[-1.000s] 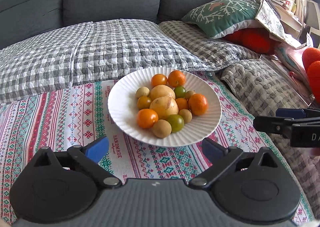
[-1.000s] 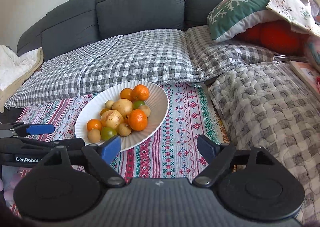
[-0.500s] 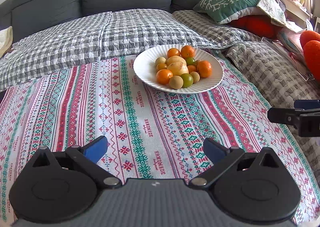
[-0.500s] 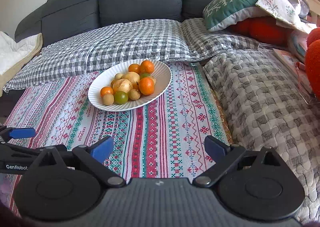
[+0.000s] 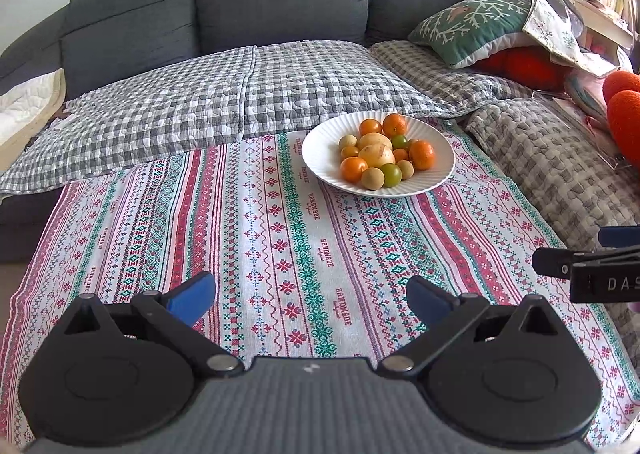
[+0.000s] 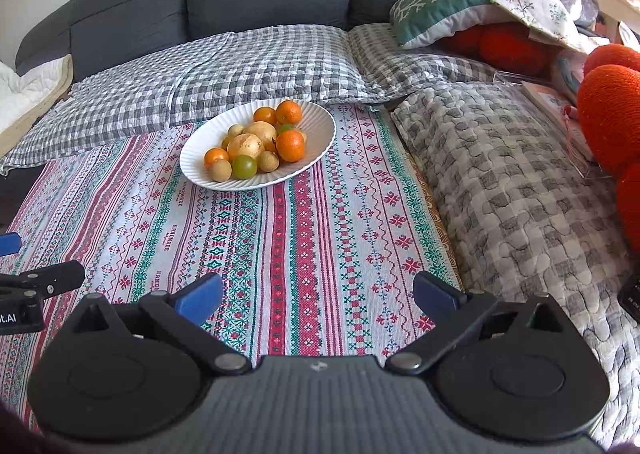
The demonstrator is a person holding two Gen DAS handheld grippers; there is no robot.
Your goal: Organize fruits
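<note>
**Both grippers drawn back from a full plate of fruit**

Grey sofa at the back, covered with checked quilts; in front, a striped patterned cloth point(image 5: 304, 254) spread flat. Cushions piled at 1 to 2 o'clock.

On the cloth, a white plate point(image 5: 320, 161) at about 12 to 1 o'clock in the left view, 11 o'clock in the right view. Heaped on it, the fruit point(image 5: 380, 157): oranges, small green and yellowish round ones, two larger pale ones in the middle. Nothing loose on the cloth.

Left gripper point(image 5: 312, 294) at 6 o'clock, blue pads spread wide, nothing between them but bare cloth. Right gripper point(image 6: 318, 292) likewise, jaws just opened further and now fully apart, empty. Each gripper's tip visible at the edge of the other's view, side by side.

Changed over the last second: plate far smaller and farther off in both views than a moment ago, much more cloth showing between pads and rim. Fruit arrangement unchanged.

Likely meaning: fruit gathered on the plate, both tools released and pulled away, so task probably finished or very near it. Well apart from the plate now; any further sorting would need a fresh approach.
</note>
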